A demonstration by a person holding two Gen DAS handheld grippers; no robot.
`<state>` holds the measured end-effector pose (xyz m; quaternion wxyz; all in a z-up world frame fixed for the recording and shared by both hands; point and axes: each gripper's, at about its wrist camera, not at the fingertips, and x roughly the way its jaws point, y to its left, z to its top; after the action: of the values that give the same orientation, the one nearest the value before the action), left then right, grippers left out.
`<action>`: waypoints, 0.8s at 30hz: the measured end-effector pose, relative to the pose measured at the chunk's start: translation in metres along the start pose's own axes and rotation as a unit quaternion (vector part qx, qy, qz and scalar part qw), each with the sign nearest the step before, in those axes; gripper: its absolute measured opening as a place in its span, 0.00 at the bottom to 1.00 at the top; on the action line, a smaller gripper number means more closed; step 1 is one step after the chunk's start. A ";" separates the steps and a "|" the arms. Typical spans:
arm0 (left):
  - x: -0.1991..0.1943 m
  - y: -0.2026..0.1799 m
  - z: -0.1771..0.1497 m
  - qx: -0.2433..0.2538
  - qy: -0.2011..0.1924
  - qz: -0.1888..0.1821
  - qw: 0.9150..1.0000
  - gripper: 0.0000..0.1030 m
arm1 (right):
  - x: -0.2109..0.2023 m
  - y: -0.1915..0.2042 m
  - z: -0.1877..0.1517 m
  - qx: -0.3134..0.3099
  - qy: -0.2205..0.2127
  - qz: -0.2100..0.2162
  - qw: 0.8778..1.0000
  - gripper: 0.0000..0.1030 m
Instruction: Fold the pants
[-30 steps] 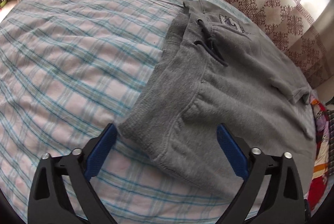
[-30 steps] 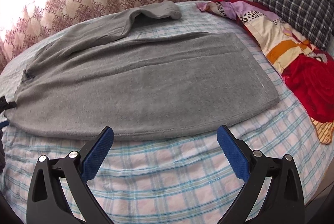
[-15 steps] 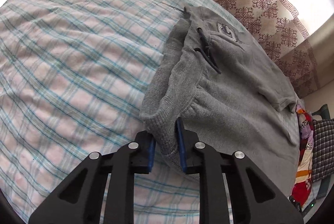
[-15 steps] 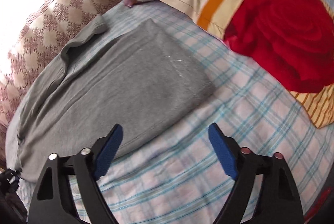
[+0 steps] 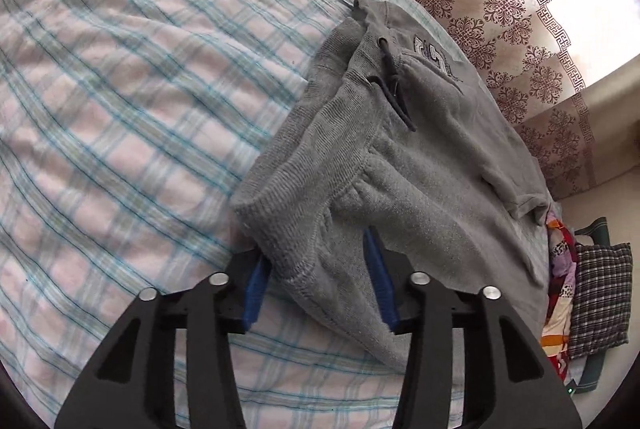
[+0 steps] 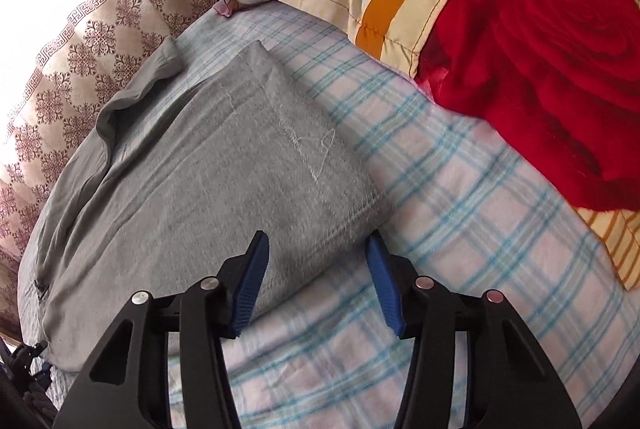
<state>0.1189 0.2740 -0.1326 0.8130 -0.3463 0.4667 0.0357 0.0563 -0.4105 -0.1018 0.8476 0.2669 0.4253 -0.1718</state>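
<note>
The grey pants (image 5: 420,165) lie flat along the far side of the checked bed sheet (image 5: 120,109), waistband left, hems right, presumably spread for a lengthwise fold. The left gripper (image 5: 316,277), jaws just reopening, straddles the near waistband corner, though whether its pads press is unclear. The right gripper (image 6: 316,269), jaws just narrowing, stands open around the near hem corner.

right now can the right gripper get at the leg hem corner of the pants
Probably yes. The right gripper is part open with the hem corner of the grey pants between its fingers; its jaws have just been closing. Nothing lies over that corner on the checked sheet.
</note>
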 end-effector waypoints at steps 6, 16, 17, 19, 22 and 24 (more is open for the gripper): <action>0.007 -0.007 -0.011 -0.006 0.011 -0.033 0.999 0.58 | 0.000 -0.007 0.000 0.028 -0.009 0.026 0.999 0.40; 0.008 -0.013 0.000 -0.013 0.018 -0.019 1.000 0.09 | 0.000 -0.010 0.000 0.023 -0.010 0.022 0.999 0.15; 0.003 -0.013 0.001 -0.011 0.013 -0.019 1.000 0.08 | -0.003 -0.011 0.000 0.026 -0.012 0.026 0.999 0.14; -0.010 -0.014 0.004 -0.007 0.002 -0.023 1.000 0.08 | -0.011 -0.011 0.002 0.025 -0.020 0.030 0.999 0.12; -0.029 -0.017 0.008 0.003 -0.012 -0.027 1.000 0.08 | -0.027 -0.006 0.004 0.015 -0.034 0.031 0.999 0.11; -0.044 -0.021 0.009 0.012 -0.025 -0.023 0.999 0.07 | -0.037 -0.002 0.004 0.007 -0.044 0.027 0.999 0.11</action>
<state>0.1085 0.2756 -0.0841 0.8292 -0.3461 0.4385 0.0196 0.0365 -0.4119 -0.0702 0.8678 0.2759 0.3795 -0.1632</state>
